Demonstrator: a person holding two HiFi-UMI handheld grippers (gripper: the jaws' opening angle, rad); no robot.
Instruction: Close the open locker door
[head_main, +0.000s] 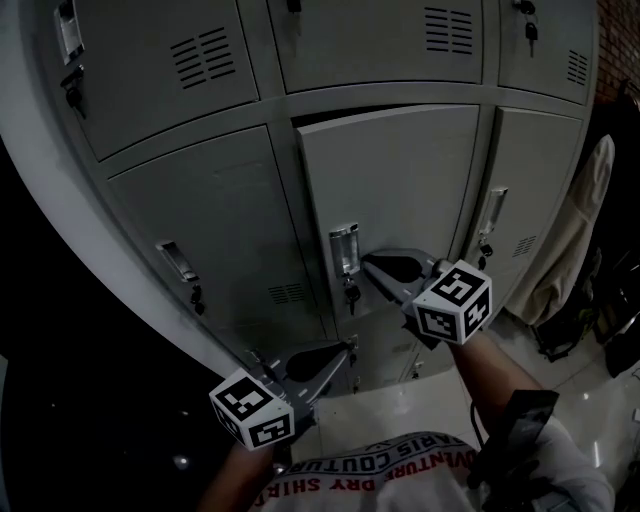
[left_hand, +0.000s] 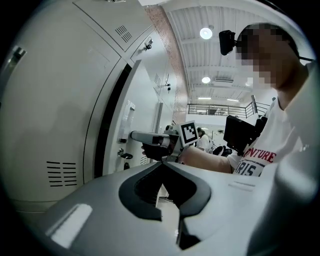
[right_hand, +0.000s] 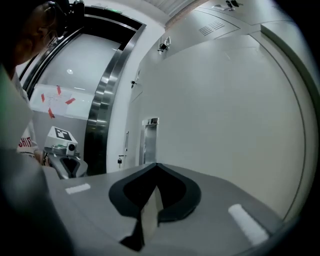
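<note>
The grey locker door (head_main: 400, 175) in the middle column stands slightly ajar, with a dark gap along its top left corner. Its metal handle (head_main: 343, 250) has a key hanging under it. My right gripper (head_main: 368, 262) is shut and empty, its tip just right of that handle; whether it touches the door I cannot tell. In the right gripper view the door (right_hand: 225, 100) fills the right side and the handle (right_hand: 150, 140) stands beyond the shut tips (right_hand: 156, 166). My left gripper (head_main: 350, 346) is lower, shut and empty, pointing at the lockers below. Its own view shows shut tips (left_hand: 162, 163) and the dark door gap (left_hand: 107, 125).
Closed lockers (head_main: 200, 230) surround the open one, each with a handle and key. A pale garment (head_main: 580, 230) hangs at the right beside the lockers. The glossy floor (head_main: 400, 410) lies below. A person's torso and arm (left_hand: 250, 155) fill the right of the left gripper view.
</note>
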